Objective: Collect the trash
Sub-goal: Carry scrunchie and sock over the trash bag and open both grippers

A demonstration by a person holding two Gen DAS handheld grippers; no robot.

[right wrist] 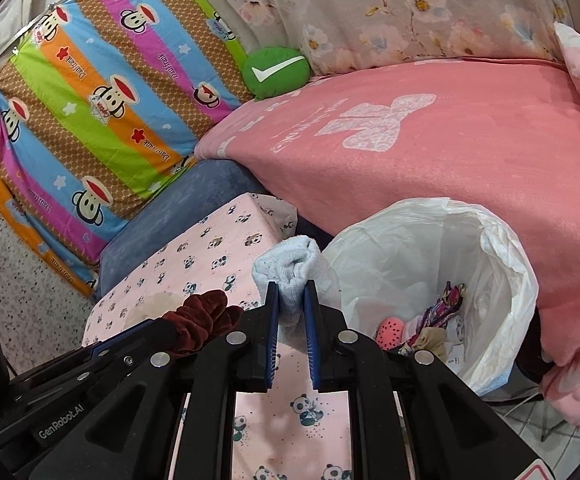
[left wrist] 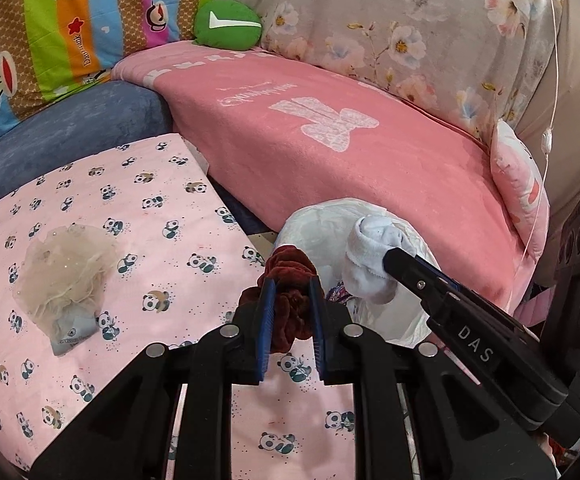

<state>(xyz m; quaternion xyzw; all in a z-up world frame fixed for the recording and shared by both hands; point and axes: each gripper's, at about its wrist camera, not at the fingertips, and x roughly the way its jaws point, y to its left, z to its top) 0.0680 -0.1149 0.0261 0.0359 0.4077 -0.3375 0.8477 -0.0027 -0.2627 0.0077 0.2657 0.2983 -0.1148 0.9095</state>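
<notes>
Left gripper (left wrist: 292, 292) clamped on the dark red scrunchie (left wrist: 286, 276); right gripper (right wrist: 292, 296) clamped on a rolled white sock (right wrist: 290, 268) — both held above the near-right corner of the panda-print surface (left wrist: 150, 240). White-lined trash bin (right wrist: 490, 248) sits just right of it, against the pink blanket (right wrist: 450, 160), scraps already inside. Beige mesh pouf (left wrist: 66, 268) lies on the surface, far left.

Scrunchie (left wrist: 290, 304): dark red velvet, bunched, pinched in your left gripper (left wrist: 292, 316).
Sock (right wrist: 294, 276): white, rolled, clamped in your right gripper (right wrist: 292, 308).
Trash bag (right wrist: 502, 256): white, mouth open, scraps inside.
Mesh pouf (left wrist: 66, 272): beige, lying on your panda cloth (left wrist: 162, 240).
</notes>
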